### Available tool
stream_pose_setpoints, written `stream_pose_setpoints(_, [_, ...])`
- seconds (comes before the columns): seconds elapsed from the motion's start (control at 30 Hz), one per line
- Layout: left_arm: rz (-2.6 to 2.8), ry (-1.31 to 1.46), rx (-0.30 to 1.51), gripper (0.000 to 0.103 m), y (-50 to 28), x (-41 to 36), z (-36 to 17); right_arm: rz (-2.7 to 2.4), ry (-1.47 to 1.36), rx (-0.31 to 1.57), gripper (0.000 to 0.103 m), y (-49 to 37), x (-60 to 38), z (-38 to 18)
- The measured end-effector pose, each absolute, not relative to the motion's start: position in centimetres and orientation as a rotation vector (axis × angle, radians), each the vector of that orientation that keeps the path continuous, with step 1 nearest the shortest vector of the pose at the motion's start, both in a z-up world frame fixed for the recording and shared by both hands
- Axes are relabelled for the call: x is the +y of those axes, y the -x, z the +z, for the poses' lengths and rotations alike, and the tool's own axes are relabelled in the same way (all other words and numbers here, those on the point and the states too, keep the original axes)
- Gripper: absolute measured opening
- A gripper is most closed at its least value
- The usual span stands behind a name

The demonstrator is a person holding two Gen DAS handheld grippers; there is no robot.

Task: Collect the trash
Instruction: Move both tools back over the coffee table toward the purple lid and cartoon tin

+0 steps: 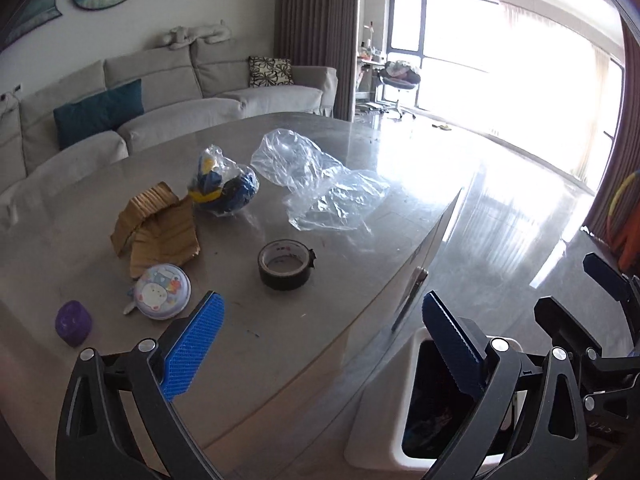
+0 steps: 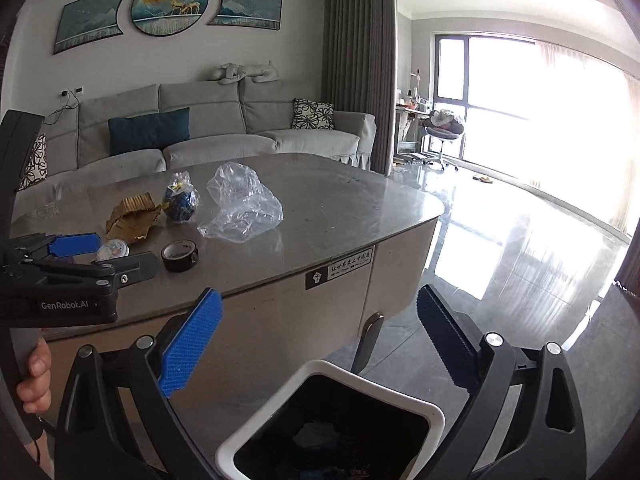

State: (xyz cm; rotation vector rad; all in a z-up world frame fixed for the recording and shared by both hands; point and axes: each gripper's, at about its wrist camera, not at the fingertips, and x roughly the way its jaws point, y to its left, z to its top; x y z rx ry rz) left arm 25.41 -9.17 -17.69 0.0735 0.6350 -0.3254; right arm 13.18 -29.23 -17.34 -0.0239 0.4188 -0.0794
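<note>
On the grey table (image 1: pixel 400 224) lie a crumpled clear plastic bag (image 1: pixel 320 176) (image 2: pixel 240 204), a small bag with blue and yellow contents (image 1: pixel 224 184) (image 2: pixel 182 200), torn brown cardboard (image 1: pixel 156 224) (image 2: pixel 132 216), and a black tape roll (image 1: pixel 285 265) (image 2: pixel 180 255). A white trash bin (image 1: pixel 384 420) (image 2: pixel 332 372) with a black liner stands on the floor at the table's near corner. My left gripper (image 1: pixel 324 344) (image 2: pixel 108 254) hangs open and empty over the table's near edge. My right gripper (image 2: pixel 320 340) (image 1: pixel 588 300) is open and empty above the bin.
A round cartoon tin (image 1: pixel 162 292) (image 2: pixel 113 249) and a small purple object (image 1: pixel 73 322) sit near the table's left front. A grey sofa (image 2: pixel 224 132) stands behind the table. Shiny floor (image 2: pixel 520 260) stretches right toward a bright window. A hand (image 2: pixel 34 376) holds the left gripper's handle.
</note>
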Motion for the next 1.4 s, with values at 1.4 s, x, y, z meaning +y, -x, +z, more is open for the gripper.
stream_pose_setpoints(1.4, [0.068, 0.044, 0.893, 0.099, -34.3, 11.4, -22.8, 0.232, 0.112, 0.46, 0.098, -23.8, -9.7, -18.1])
